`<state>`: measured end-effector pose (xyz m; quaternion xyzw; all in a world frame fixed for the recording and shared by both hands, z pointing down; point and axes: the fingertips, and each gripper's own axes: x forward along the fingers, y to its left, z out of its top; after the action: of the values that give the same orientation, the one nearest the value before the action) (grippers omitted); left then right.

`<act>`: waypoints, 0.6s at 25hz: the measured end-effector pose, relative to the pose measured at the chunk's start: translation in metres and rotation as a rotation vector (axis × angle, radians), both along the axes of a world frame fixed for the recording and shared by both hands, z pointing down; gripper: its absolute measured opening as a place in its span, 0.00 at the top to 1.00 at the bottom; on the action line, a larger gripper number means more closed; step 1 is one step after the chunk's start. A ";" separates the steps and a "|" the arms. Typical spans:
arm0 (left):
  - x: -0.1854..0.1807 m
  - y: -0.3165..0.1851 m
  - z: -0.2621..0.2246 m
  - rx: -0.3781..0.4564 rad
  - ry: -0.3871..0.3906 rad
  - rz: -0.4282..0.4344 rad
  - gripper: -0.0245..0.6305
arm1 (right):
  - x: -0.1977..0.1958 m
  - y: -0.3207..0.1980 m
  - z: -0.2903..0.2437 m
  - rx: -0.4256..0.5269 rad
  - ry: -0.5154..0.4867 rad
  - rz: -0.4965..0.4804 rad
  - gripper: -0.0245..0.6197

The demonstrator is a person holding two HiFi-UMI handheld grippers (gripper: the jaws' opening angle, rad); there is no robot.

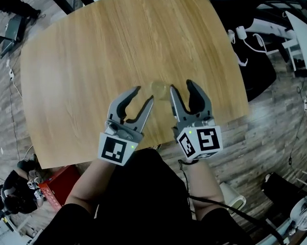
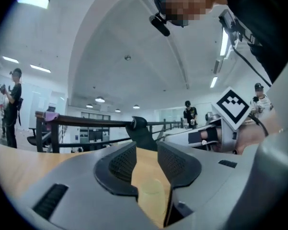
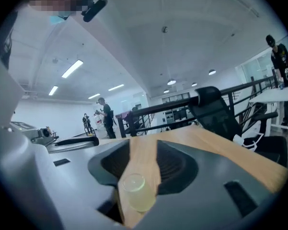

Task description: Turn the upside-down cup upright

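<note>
A small translucent cup [image 1: 160, 89] stands on the round wooden table [image 1: 92, 60], near its front edge. In the right gripper view the cup [image 3: 136, 191] shows its narrower flat end on top and its wider end on the wood. My left gripper [image 1: 144, 95] hovers just left of the cup and my right gripper [image 1: 181, 87] just right of it, both above the table. Each has its jaws partly apart with nothing between the pads. Through the left gripper's [image 2: 146, 150] gap the cup [image 2: 152, 193] appears low down. The right gripper [image 3: 144, 150] also looks over it.
The table's front edge [image 1: 158, 143] lies right under my hands. A red box [image 1: 58, 185] sits on the floor at lower left, white equipment [image 1: 296, 40] at the right. A black office chair [image 3: 215, 104] and a railing [image 2: 86, 123] stand beyond the table. People stand far off.
</note>
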<state>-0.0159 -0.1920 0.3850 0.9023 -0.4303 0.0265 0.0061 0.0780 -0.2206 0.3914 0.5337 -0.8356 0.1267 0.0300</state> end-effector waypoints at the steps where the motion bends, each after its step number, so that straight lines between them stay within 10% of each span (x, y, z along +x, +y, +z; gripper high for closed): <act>1: -0.004 0.004 -0.016 0.019 0.007 -0.033 0.78 | -0.004 0.010 -0.018 0.034 0.004 0.006 0.78; 4: -0.012 0.025 -0.056 0.030 0.031 -0.098 0.95 | -0.020 0.043 -0.064 0.095 -0.003 -0.010 0.93; 15: -0.010 0.117 -0.125 0.032 -0.012 -0.125 0.95 | -0.054 0.138 -0.144 0.182 0.073 -0.081 0.94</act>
<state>-0.0262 -0.0753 0.2603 0.8736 -0.4860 0.0243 -0.0093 0.0240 -0.0823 0.2478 0.5044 -0.8628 0.0296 0.0168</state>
